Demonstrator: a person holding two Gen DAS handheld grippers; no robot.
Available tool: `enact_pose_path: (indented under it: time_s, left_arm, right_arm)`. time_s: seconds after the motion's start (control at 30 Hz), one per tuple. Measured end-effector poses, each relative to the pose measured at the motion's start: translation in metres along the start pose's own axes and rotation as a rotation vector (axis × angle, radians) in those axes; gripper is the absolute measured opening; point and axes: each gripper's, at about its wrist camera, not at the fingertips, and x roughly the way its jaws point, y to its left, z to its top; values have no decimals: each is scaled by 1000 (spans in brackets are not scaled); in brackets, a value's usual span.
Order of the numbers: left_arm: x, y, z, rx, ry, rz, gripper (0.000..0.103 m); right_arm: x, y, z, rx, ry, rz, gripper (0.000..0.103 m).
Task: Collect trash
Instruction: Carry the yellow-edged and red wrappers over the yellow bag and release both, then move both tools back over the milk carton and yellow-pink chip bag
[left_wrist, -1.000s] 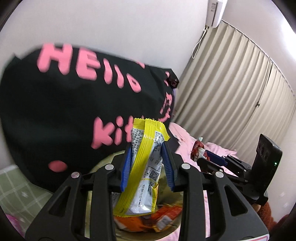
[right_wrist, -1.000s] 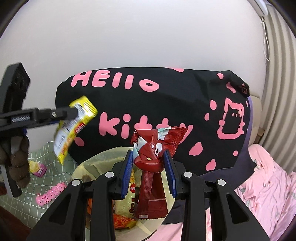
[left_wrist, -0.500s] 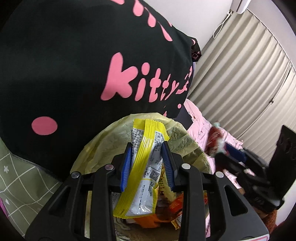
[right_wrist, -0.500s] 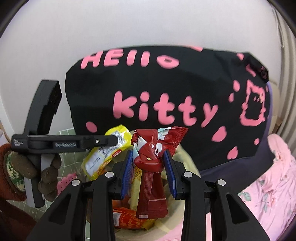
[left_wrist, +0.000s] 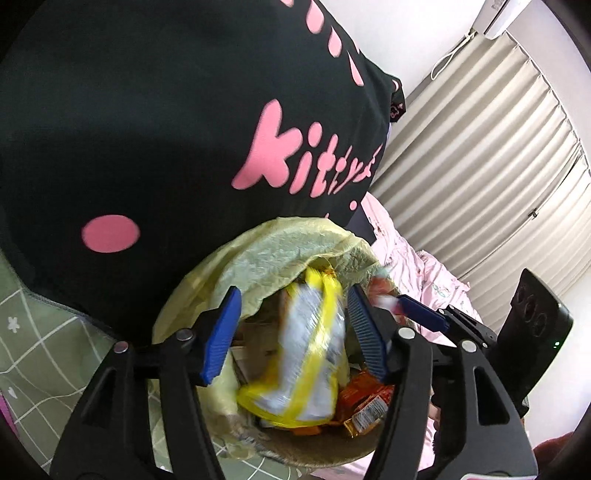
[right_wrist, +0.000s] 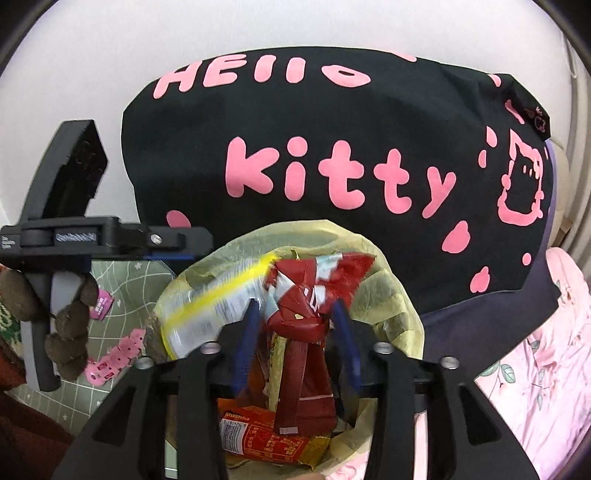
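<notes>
A bin lined with a pale yellow bag (left_wrist: 266, 251) (right_wrist: 388, 295) sits below both grippers. My left gripper (left_wrist: 293, 332) is over its mouth with its jaws opening; a yellow and white wrapper (left_wrist: 306, 350) (right_wrist: 221, 302), blurred, drops between the blue pads without touching them. My right gripper (right_wrist: 295, 343) is also opening over the bin. A crumpled red wrapper (right_wrist: 303, 314) (left_wrist: 384, 291) hangs between its pads, which stand apart from it. Each gripper shows in the other's view: the left gripper (right_wrist: 177, 254) and the right gripper (left_wrist: 406, 310).
Orange and red wrappers (left_wrist: 365, 406) (right_wrist: 266, 439) lie inside the bin. A black cushion with pink lettering (left_wrist: 147, 129) (right_wrist: 332, 129) rises right behind it. Green checked sheet (left_wrist: 37, 332) to the left with pink packets (right_wrist: 114, 354); pink bedding (right_wrist: 535, 350) to the right; curtains (left_wrist: 480, 166).
Both grippers sank toward the bin's mouth and tipped further down. Their jaws spread apart, and the yellow wrapper has slipped free of the left pads and falls.
</notes>
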Motion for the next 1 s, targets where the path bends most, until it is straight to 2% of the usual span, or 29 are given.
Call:
enact_pose_path:
  time_s: [0.17, 0.27, 0.4, 0.5, 0.63, 0.8, 1.0]
  left_arm:
    - [-34, 15, -9, -23, -52, 34, 59]
    - [-55, 23, -18, -19, -87, 94, 59]
    - [-86, 42, -30, -18, -137, 211, 59]
    - [-112, 62, -43, -28, -174, 327, 59]
    - [-147, 99, -64, -102, -189, 460, 59]
    - [-189, 147, -99, -230, -217, 569, 59]
    - [-239, 179, -136, -300, -257, 658, 59]
  right_arm:
    - [1, 8, 2, -26, 12, -40, 46]
    - [-2, 16, 5, -31, -3, -32, 46]
    - [-8, 33, 14, -55, -31, -7, 46]
    - [-12, 55, 22, -81, -66, 37, 46]
    - [-8, 89, 31, -125, -75, 97, 46]
    - [9, 144, 40, -197, -44, 193, 46]
    - [36, 216, 43, -270, -1, 335, 46]
